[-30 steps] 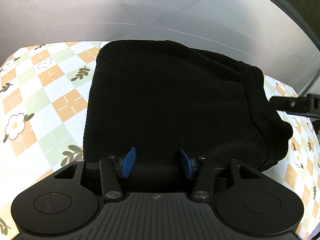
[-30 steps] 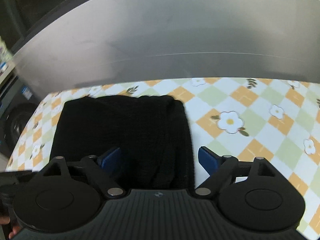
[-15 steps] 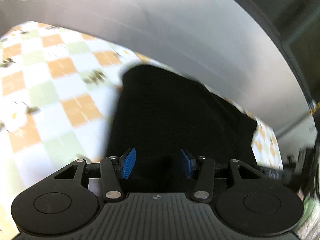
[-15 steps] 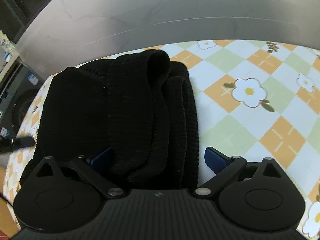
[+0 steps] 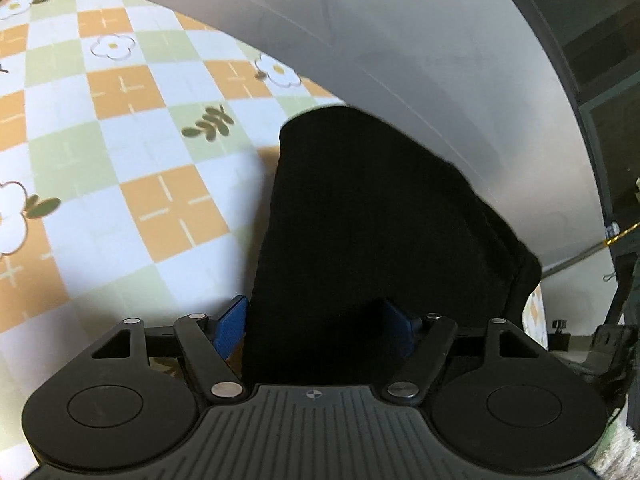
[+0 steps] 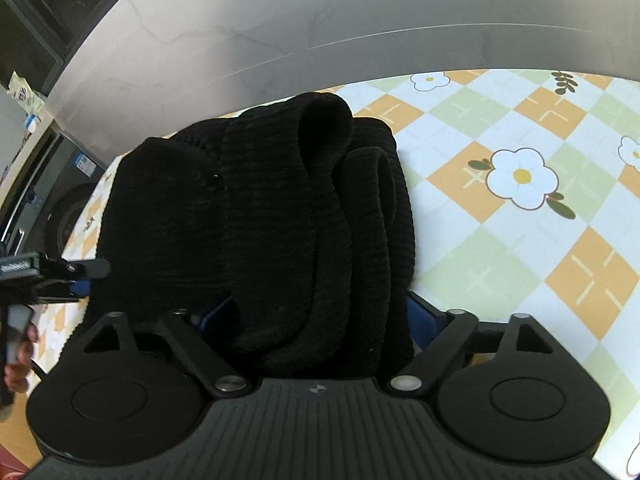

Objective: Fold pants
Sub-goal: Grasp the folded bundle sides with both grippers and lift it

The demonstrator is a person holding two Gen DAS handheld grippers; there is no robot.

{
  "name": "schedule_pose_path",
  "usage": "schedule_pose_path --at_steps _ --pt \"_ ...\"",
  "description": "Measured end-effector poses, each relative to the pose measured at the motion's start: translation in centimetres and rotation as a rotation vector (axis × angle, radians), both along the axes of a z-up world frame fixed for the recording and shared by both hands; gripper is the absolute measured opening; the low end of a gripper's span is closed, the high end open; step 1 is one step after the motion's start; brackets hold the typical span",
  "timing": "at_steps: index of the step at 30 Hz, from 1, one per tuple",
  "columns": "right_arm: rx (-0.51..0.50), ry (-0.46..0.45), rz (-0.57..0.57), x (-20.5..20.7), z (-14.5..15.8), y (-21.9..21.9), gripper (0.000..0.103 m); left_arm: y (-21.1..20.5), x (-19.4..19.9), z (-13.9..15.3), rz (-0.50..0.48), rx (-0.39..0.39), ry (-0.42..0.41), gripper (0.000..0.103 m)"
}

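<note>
Grey marbled wall panels (image 6: 360, 8) curve behind a table spread with a glossy checked tablecloth of orange, pale green and white squares printed with daisies and leaf sprigs (image 5: 120, 168); on it, toward the far edge by the wall, lies a folded pair of black ribbed-knit pants (image 6: 248, 216), bunched into thick rolls at its right end. At that right end the right gripper (image 6: 320, 320), black with blue pads, straddles the rolled layers, its jaws closing with the knit between them; whether the pads already press the cloth cannot be told. At the opposite end the left gripper (image 5: 316, 326) sits over the near left corner of the pants (image 5: 360, 220), its jaws opening with the fabric between them, the left blue pad (image 5: 230, 330) standing just off the cloth edge. From the right wrist view, the left gripper (image 6: 80, 276) reaches in at the far left, a person's fingers (image 6: 20, 360) around its handle.
</note>
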State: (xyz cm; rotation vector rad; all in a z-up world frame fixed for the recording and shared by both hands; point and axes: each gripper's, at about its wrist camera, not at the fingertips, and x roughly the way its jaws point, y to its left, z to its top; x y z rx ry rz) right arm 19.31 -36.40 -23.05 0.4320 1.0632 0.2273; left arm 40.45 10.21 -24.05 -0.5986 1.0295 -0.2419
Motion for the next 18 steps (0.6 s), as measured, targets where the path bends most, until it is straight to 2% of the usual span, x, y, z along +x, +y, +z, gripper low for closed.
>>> schedule_pose_path --at_steps 3,7,12,15,18 --pt "0.01 0.006 -0.011 -0.2 0.2 0.2 0.081 0.0 0.2 -0.9 -0.002 -0.017 0.008 0.078" --pt "0.02 0.016 -0.018 -0.9 0.5 0.8 0.08 -0.5 0.1 -0.9 -0.048 0.017 0.003 0.081" --pt "0.031 0.029 -0.022 -2.5 0.8 2.0 0.079 0.1 -1.8 -0.7 -0.114 0.037 0.02 0.08" --pt "0.018 0.037 -0.012 -4.0 1.2 3.2 0.079 0.9 -3.8 -0.7 -0.153 0.027 0.029 0.075" --pt "-0.007 0.029 -0.013 -4.8 1.3 3.7 0.085 1.9 -5.6 -1.2 -0.163 -0.021 0.044 0.069"
